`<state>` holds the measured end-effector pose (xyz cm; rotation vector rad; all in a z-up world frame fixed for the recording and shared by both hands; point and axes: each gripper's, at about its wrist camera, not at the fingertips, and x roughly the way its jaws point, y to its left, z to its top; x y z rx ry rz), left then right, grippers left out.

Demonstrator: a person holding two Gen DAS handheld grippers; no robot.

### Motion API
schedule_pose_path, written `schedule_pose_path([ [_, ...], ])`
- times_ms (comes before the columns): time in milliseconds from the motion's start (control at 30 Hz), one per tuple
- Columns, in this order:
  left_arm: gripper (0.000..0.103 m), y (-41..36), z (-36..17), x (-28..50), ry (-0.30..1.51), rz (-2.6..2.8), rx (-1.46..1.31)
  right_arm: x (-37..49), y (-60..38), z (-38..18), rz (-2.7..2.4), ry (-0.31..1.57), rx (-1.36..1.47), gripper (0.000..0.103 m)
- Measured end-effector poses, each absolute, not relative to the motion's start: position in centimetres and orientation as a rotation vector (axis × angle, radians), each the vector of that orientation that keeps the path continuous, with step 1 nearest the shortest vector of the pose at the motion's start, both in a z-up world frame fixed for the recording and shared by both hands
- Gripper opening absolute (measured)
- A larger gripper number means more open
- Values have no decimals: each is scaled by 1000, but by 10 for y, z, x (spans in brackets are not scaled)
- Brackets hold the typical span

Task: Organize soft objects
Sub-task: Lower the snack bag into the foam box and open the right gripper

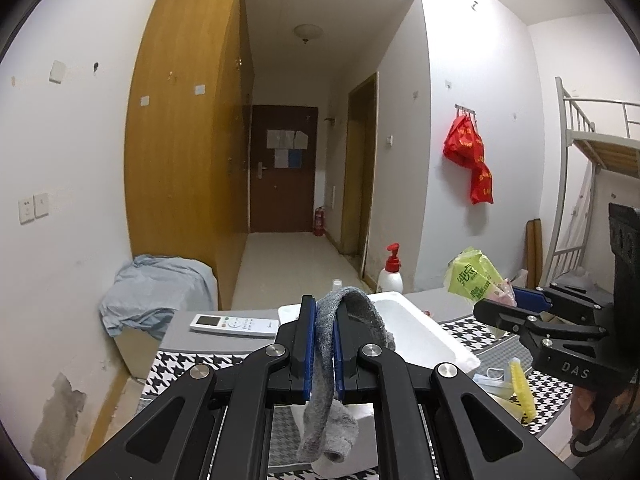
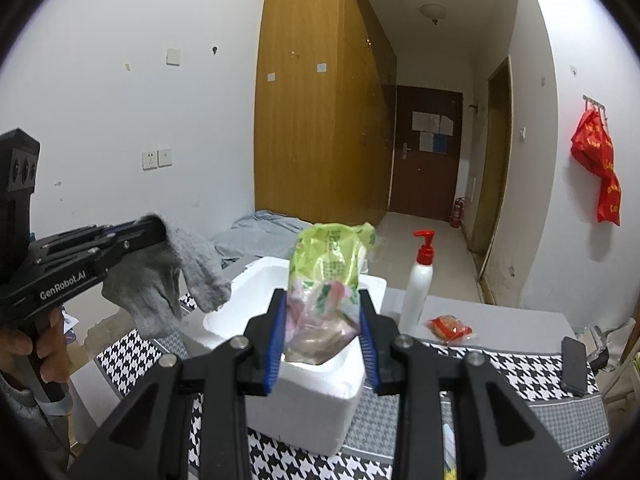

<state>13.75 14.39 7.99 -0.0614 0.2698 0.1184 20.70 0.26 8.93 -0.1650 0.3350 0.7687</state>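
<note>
My left gripper (image 1: 324, 344) is shut on a grey knitted glove (image 1: 332, 392), which droops over and below the blue pads; in the right wrist view the left gripper (image 2: 156, 228) holds the glove (image 2: 168, 284) in the air left of the white foam box (image 2: 304, 392). My right gripper (image 2: 324, 336) is shut on a soft green and pink plastic pack (image 2: 328, 292), held above the box's near edge. From the left wrist view the right gripper (image 1: 516, 300) shows at the right with the green pack (image 1: 476, 276), beyond the foam box (image 1: 424, 336).
A houndstooth cloth (image 2: 528, 376) covers the table. On it stand a white pump bottle (image 2: 418, 280), a red snack packet (image 2: 450, 328), a dark phone (image 2: 574, 364) and a white remote (image 1: 234, 325). A yellow toy (image 1: 520, 388) lies nearby. A blue-covered bin (image 1: 156, 292) stands beside the wardrobe.
</note>
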Motion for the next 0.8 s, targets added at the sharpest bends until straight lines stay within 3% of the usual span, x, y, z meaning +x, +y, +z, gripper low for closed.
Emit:
schedule_pose_path([
  [800, 8, 181, 75, 97, 269, 315, -88, 238, 57, 85, 870, 387, -182, 38],
])
